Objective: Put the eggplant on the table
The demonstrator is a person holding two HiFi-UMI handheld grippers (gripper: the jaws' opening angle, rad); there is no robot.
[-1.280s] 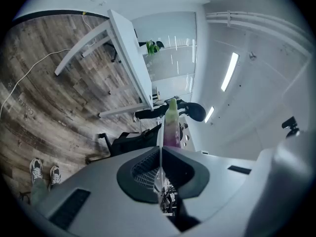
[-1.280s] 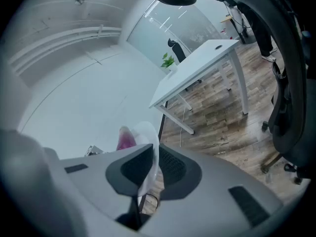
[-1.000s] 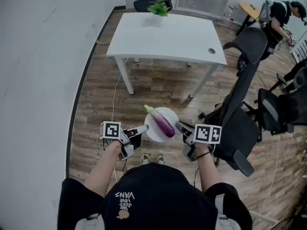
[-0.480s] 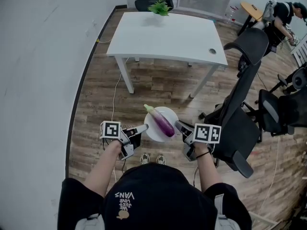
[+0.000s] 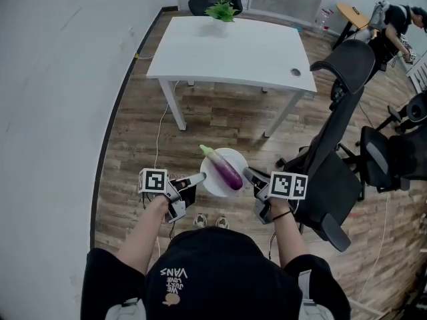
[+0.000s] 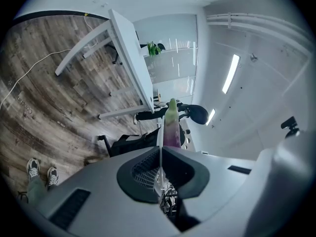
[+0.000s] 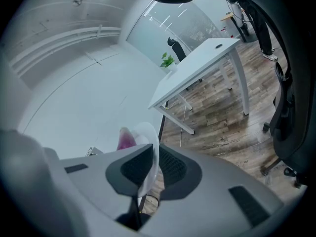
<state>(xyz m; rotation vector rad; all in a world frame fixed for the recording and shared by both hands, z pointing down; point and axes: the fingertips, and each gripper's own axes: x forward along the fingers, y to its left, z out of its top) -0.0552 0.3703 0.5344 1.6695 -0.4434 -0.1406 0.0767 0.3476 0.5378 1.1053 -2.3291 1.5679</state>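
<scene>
A purple eggplant with a pale green stem lies across a white plate held in the air above the wooden floor. My left gripper is shut on the plate's left rim, and my right gripper is shut on its right rim. In the left gripper view the plate's edge runs between the jaws with the eggplant beyond. The right gripper view shows the plate clamped between the pads and a bit of the eggplant behind it. The white table stands ahead.
A potted green plant sits at the table's far edge. A black office chair stands close on the right, with more chairs beyond it. A person is at the far right. A white wall runs along the left.
</scene>
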